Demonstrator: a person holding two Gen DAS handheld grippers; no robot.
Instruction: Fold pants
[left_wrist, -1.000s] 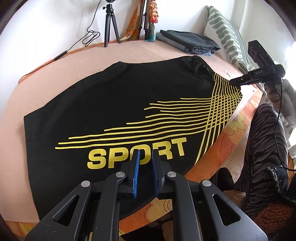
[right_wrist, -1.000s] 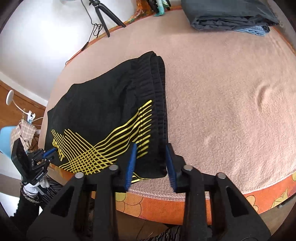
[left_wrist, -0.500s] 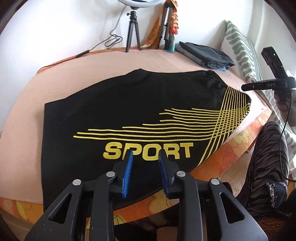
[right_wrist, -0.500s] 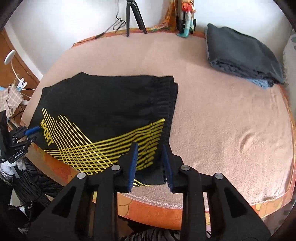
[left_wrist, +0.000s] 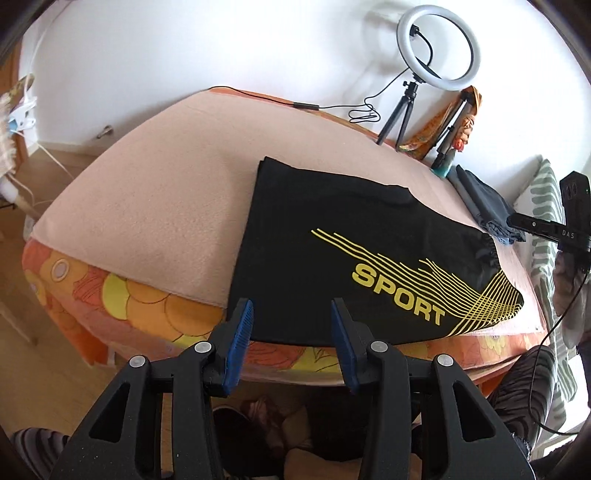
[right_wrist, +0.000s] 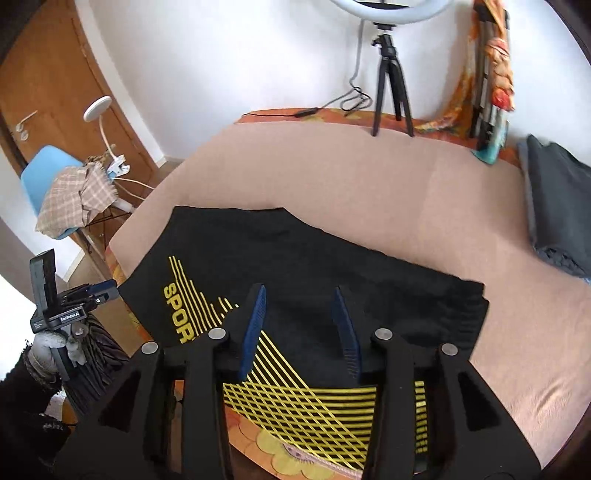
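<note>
Black pants with yellow stripes and a yellow "SPORT" print lie folded flat on the pink blanket, near the bed's front edge; they also show in the right wrist view. My left gripper is open and empty, held just off the front edge by the leg-hem corner. My right gripper is open and empty, hovering over the striped waistband end. Each gripper shows in the other's view: the right one and the left one.
A folded grey garment stack lies at the back right of the bed. A ring light on a tripod and a cable stand at the far edge. A striped pillow is at right. A blue chair stands by the door.
Both grippers have opened wider. The left one has pulled back and swung left toward the hem corner. The right one has moved in over the waistband end.
</note>
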